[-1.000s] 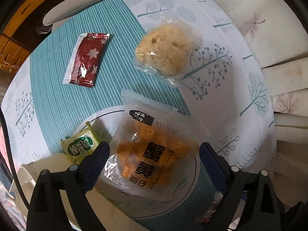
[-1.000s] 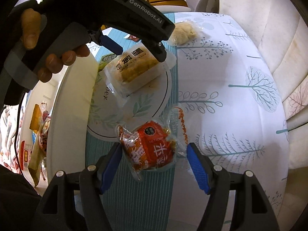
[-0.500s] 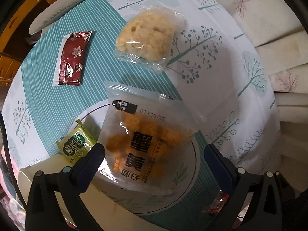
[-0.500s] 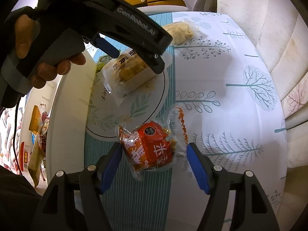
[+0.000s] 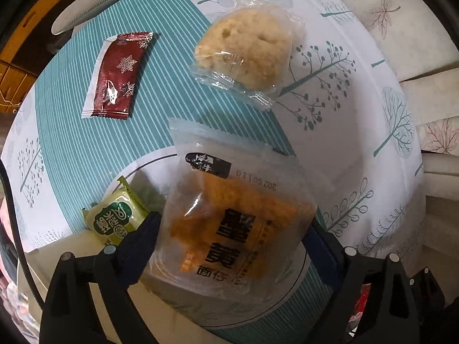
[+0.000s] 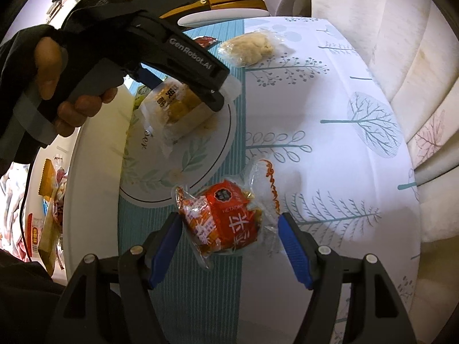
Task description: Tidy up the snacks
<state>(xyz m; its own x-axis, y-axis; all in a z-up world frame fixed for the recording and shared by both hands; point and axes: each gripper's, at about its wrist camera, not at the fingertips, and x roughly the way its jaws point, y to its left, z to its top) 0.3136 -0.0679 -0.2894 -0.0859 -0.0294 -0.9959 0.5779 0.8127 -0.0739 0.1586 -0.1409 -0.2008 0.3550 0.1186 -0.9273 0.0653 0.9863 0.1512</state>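
- Since a second ago my left gripper has sunk toward the plate, jaws closing around the crab-roe noodle bag, not yet pinching.
- Green packet crowds the plate's nine o'clock edge.
- Right gripper, half-wide, straddles the red snack at the plate's five o'clock; tablecloth beyond lies free.

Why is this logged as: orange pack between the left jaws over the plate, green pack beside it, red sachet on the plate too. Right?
Not quite. The red sachet lies on the striped cloth, off the plate, as the left wrist view shows. The rest stands.
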